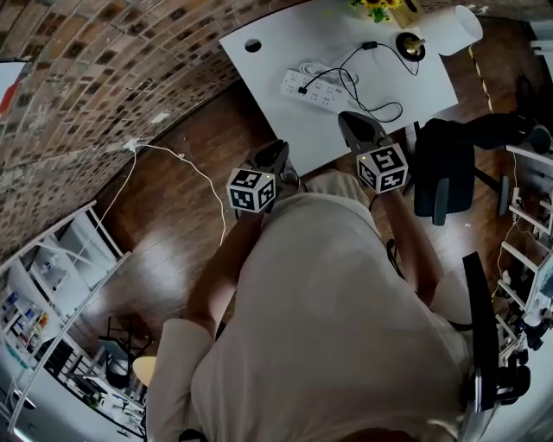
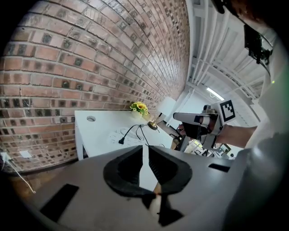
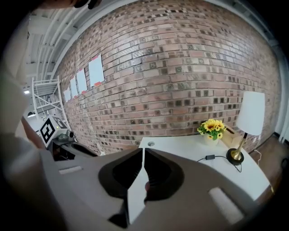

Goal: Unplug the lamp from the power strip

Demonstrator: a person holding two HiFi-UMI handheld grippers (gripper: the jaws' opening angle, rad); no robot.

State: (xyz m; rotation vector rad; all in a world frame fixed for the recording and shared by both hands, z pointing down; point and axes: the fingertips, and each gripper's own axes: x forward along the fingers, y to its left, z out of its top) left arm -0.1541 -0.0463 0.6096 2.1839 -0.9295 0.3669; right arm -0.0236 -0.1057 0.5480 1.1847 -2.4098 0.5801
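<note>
On the white table [image 1: 285, 34] lies a white power strip [image 1: 315, 86]. A black cord [image 1: 384, 110] loops from the lamp's brass base [image 1: 410, 45] to the strip; the lamp's white shade [image 1: 458, 30] leans beside the base. In the left gripper view a black plug [image 2: 121, 141] sits on the power strip [image 2: 115, 135]. My left gripper [image 1: 278, 148] and right gripper [image 1: 352, 119] hover at the table's near edge, short of the strip. Each one is shut with nothing in it. The right gripper view shows the lamp [image 3: 250, 115] at the far right.
Yellow flowers [image 1: 380, 7] stand at the back beside the lamp. There is a round cable hole [image 1: 252, 45] in the table's left corner. A black office chair [image 1: 445, 168] stands right of the table. A white cable [image 1: 186, 164] trails over the wooden floor along the brick wall [image 1: 95, 69].
</note>
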